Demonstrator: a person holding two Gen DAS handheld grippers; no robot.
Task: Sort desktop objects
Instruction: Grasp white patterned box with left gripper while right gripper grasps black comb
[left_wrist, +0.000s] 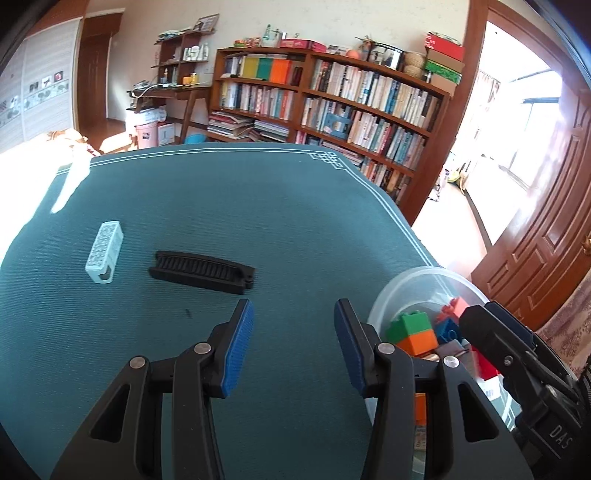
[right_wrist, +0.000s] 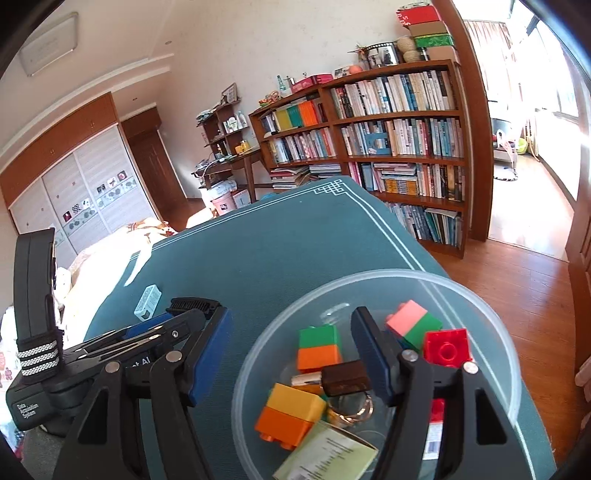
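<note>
**Teal mat nearly cleared, bowl filling**

Teal cloth is being used as the work surface: the table (left_wrist: 280, 221) is covered edge to edge, and only two loose things are being left on it. The clear plastic bowl (right_wrist: 373, 280) is being kept at the near right corner, probably so that both hands can reach it; toy bricks (right_wrist: 319, 347), a dark brown block (right_wrist: 345, 376), a ring and a printed card are being collected in it.

The right gripper (right_wrist: 291, 354) is being held wide over the bowl, one finger inside the rim and one outside; nothing is being pinched. The left gripper (left_wrist: 293, 347) is being held about half open above bare cloth, empty, just beside the bowl.

The black comb-like piece (left_wrist: 202, 271) is lying flat ahead of the left gripper, likely the next pick. The small white box (left_wrist: 104, 252) is lying just beyond it, apart.
</note>
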